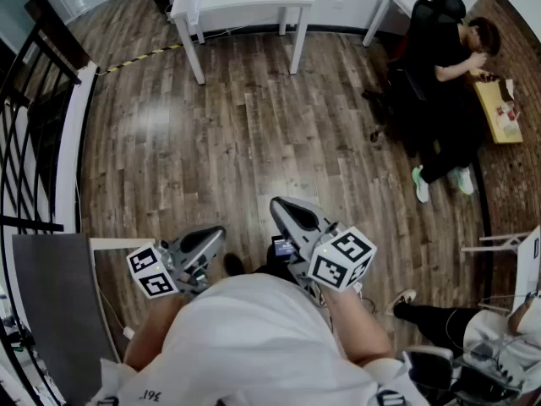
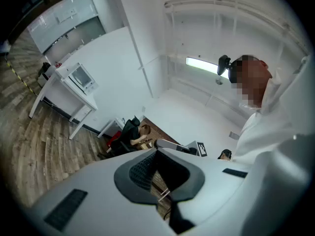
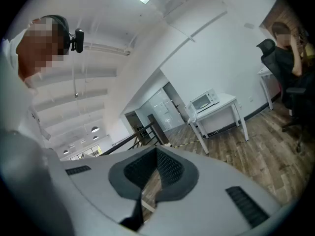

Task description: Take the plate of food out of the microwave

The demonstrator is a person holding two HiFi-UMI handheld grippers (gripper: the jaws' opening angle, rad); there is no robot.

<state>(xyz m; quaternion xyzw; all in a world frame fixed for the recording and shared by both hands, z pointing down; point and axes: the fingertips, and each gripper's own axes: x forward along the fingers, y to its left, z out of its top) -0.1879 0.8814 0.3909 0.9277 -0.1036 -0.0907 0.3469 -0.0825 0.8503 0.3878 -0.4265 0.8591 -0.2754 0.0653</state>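
Over on the left there's a black railing (image 1: 34, 100), and the person in the white shirt (image 1: 254, 337) is standing on the wooden floor (image 1: 254, 142) next to it. They're holding both tools in close to their body.

The left gripper (image 1: 210, 242) is pointing out roughly level with its jaws pressed together and nothing between them. Just to its right, the right gripper (image 1: 292, 216) is doing the same thing: jaws together, empty, tilted slightly down.

The microwave (image 3: 205, 101) is sitting on a white table (image 1: 245, 2) way off at the far side of the room, well apart from both grippers. Its door is looking closed as far as the small view lets me tell. The plate of food isn't showing clearly anywhere, so presumably it's inside the microwave.

At the far right, someone in dark clothes (image 1: 448, 66) is sitting in an office chair at a desk and isn't involved.

So basically nothing of the task is getting done yet. Walking over, opening the door, grabbing the plate and pulling it out are all left to do.
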